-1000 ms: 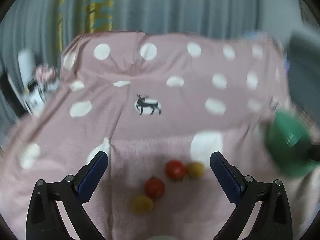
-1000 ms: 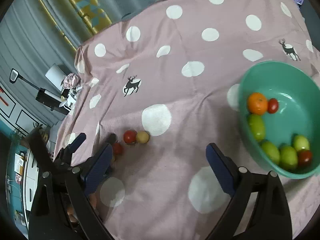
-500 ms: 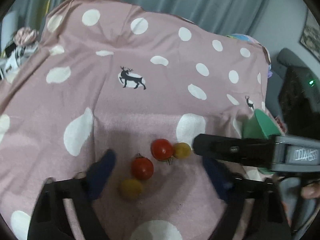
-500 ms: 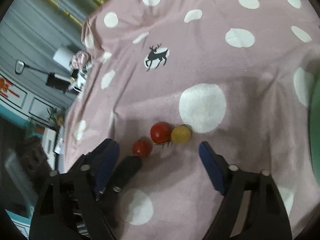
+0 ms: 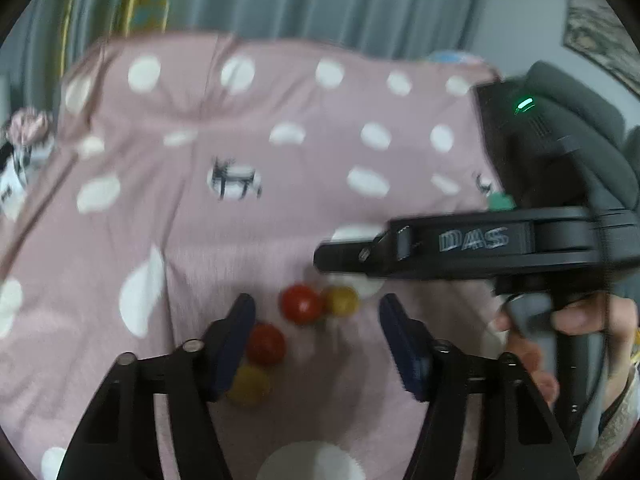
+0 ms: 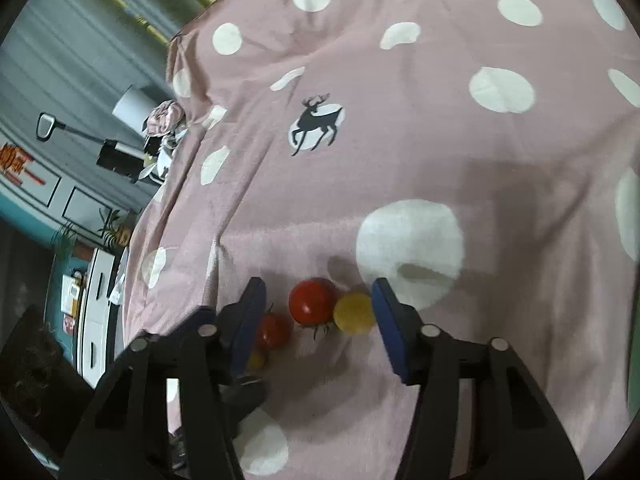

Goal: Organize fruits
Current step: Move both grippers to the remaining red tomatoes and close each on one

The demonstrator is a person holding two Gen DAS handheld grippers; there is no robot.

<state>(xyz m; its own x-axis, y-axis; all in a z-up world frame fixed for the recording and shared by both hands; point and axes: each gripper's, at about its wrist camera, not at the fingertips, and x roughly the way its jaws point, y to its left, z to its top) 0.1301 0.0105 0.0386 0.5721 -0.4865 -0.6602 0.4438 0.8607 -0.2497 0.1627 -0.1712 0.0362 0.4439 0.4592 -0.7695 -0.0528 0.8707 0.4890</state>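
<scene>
Four small tomatoes lie in a loose row on the pink dotted cloth covering the counter. Right wrist view: big red tomato at centre, yellow tomato touching it at 3 o'clock, second red tomato at its 8 o'clock, second yellow tomato just below that one, mostly hidden behind the left blue pad.

Right gripper: jaws have just been closing, now partly apart. The big red and the yellow tomato sit between them; the right pad is at the yellow tomato's edge, contact unclear; the left pad is clear of the big red one.

Left gripper: jaws have just been closing too, partly apart. In the blurred left wrist view its left pad overlaps the lower red and yellow pair; nothing is clamped. The right gripper's black body crosses this view at 3 o'clock, a hand on its handle.

A deer print sits at 12 o'clock of the tomatoes.
</scene>
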